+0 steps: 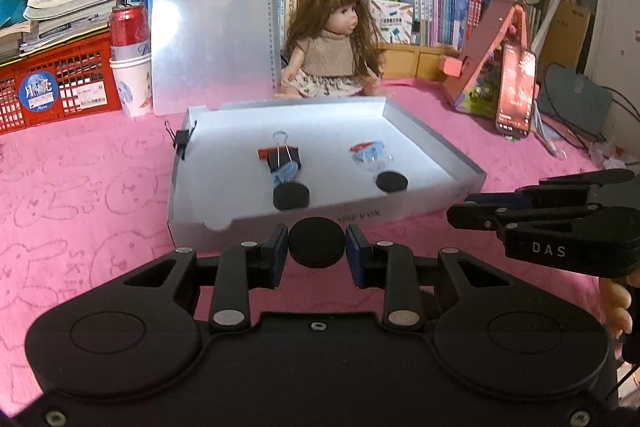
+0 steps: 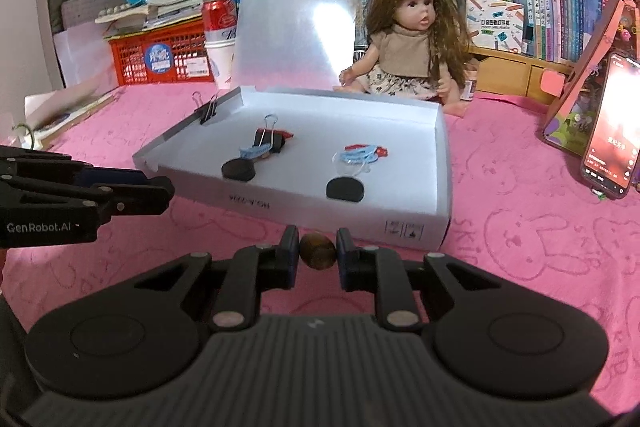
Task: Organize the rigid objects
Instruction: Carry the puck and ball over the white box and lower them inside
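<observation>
Step in hand, by judgement: both loads to go into the open white box [image 1: 436, 147], each beside its like.

Advice: clear the near wall before lowering; release low so nothing rolls or knocks the two black discs [image 1: 291, 195] [image 1: 391, 182] already inside. Binder clip with blue and red bits [image 1: 280, 157] behind the left disc, a second blue-red bundle [image 1: 368, 151] behind the right; best kept undisturbed. Another binder clip [image 2: 206, 109] pinched on the box's left wall.

Left gripper [image 1: 317, 246]: jaws closed partway onto a black disc [image 1: 317, 247], held short of the box front.

Right gripper [image 2: 318, 251]: jaws narrow, clamped on a small brown oval piece [image 2: 318, 251], likewise just before the box front. Rounded, so likely to roll once let go.

Surface: pink cloth with rabbit outlines [image 1: 80, 195], soft, somewhat rumpled.

Room: crowded. Doll [image 1: 332, 39] seated behind the box, clipboard [image 1: 212, 27] propped upright, red crate [image 1: 52, 83], can on paper cups [image 1: 129, 27], book rows, lit phone [image 2: 612, 131] at right.
</observation>
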A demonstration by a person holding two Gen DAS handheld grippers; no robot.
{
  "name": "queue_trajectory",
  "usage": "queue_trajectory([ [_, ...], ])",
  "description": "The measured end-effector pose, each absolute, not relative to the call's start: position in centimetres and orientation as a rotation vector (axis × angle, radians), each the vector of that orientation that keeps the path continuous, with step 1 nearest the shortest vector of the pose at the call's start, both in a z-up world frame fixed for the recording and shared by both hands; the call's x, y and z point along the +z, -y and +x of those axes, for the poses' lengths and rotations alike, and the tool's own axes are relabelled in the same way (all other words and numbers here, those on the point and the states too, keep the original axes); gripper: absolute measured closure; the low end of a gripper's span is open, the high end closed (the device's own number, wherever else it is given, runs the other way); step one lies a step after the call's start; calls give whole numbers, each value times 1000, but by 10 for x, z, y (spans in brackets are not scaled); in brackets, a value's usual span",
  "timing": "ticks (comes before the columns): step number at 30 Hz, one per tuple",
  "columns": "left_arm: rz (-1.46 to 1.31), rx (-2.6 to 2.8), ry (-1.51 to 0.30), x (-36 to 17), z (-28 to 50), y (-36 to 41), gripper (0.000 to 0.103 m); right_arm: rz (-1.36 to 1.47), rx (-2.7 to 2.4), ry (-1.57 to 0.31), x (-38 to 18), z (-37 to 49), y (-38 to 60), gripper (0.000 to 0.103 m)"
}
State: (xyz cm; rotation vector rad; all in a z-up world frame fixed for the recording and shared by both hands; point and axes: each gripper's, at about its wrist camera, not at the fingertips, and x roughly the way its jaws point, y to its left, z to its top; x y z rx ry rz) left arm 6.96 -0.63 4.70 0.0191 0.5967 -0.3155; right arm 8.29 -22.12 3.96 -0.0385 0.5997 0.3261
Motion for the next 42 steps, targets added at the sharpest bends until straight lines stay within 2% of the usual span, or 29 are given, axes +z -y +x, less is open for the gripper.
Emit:
queue_trajectory([
  [11,-42,-278,-582,58,118,4,73,66,318,-616,57,127,228,79],
  [25,-133,-241,-662,66,233,15,73,337,299,-735,60,230,243,79],
  [32,-176,-204,-714,52,276,14,73,336,246,-776,43,263,238,79],
  [42,-143,-199,-735,37,293,26,73,279,232,-786,31,279,230,79],
])
